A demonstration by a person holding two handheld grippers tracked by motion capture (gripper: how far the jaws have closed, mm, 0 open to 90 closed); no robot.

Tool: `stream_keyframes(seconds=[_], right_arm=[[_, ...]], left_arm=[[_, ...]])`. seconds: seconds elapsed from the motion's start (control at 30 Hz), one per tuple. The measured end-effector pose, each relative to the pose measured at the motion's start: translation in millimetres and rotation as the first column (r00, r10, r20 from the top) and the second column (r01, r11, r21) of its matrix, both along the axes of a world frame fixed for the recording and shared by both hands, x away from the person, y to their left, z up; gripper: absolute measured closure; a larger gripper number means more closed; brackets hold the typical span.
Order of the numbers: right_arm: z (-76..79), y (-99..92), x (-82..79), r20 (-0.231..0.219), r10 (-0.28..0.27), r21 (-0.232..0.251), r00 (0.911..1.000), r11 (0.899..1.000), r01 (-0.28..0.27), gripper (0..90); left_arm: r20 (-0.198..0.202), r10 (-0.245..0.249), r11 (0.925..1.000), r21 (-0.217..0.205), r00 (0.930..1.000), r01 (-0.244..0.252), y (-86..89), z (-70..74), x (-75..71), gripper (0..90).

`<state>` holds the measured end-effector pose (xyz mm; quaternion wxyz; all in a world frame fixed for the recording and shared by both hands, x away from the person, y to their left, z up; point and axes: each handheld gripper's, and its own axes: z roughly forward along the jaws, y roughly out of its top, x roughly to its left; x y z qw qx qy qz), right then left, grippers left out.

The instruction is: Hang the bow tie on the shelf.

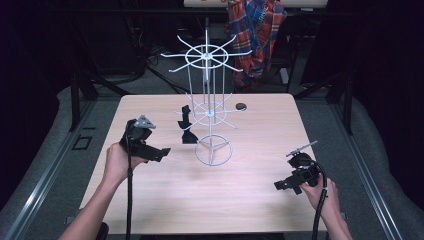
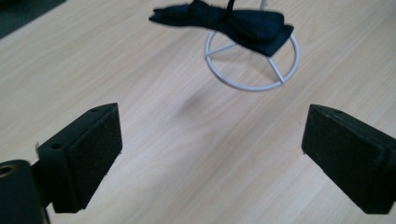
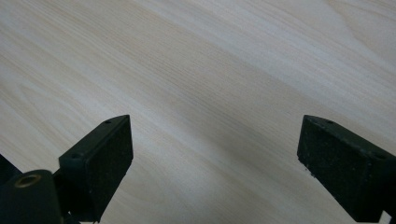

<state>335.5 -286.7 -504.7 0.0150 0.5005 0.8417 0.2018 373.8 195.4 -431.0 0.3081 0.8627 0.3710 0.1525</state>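
Note:
A white wire display rack (image 1: 207, 55) stands at the middle of the wooden table (image 1: 210, 205) on a ring base (image 2: 247, 87). A dark bow tie (image 1: 186, 125) hangs from one of its lower hooks on the left side; in the left gripper view the bow tie (image 2: 224, 21) hangs above the ring. My left gripper (image 1: 161, 152) sits left of the rack, apart from the tie, and in its own view the left gripper (image 2: 210, 154) is open with nothing between the pads. My right gripper (image 1: 281, 185) rests at the table's right front, and up close the right gripper (image 3: 215, 163) is open over bare wood.
A plaid cloth (image 1: 257, 30) hangs behind the table. A small dark round spot (image 1: 241, 106) lies on the tabletop right of the rack. The rack's upper hooks spread out wide above the table's far half.

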Motion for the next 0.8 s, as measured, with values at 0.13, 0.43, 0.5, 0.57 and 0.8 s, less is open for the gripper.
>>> stream_keyframes(seconds=[0.13, 0.43, 0.5, 0.57, 0.8], right_arm=[[-0.5, -1.3, 0.5, -0.005, -0.009, 0.012, 0.9999, 1.000, 0.009, 10.2], [-0.6, 3.2, -0.3, -0.009, 0.014, -0.020, 0.9999, 1.000, -0.014, 10.3], [-1.4, 4.9, -0.5, -0.012, 0.015, -0.025, 0.9998, 1.000, -0.016, 10.4], [-3.1, 6.3, -1.5, 0.004, -0.004, -0.006, 1.0000, 1.000, 0.004, 10.4], [-2.5, 8.4, -0.7, -0.011, 0.033, -0.033, 0.9994, 0.999, -0.034, 10.6]], left_arm=[[-0.029, 0.024, 0.9993, 0.030, 0.9993, -0.024, 6.0, -3.0, -10.5, 0.0], [-0.096, 0.075, 0.9955, 0.065, 0.9925, -0.068, 22.6, -19.4, -28.0, 0.0], [-0.119, 0.091, 0.9938, 0.074, 0.9888, -0.082, 26.7, -26.7, -33.5, 0.0], [-0.132, 0.093, 0.9929, 0.087, 0.9869, -0.082, 27.8, -30.2, -35.5, 0.0], [-0.185, 0.115, 0.9924, 0.066, 0.9761, -0.104, 40.5, -51.6, -41.7, 0.0]])
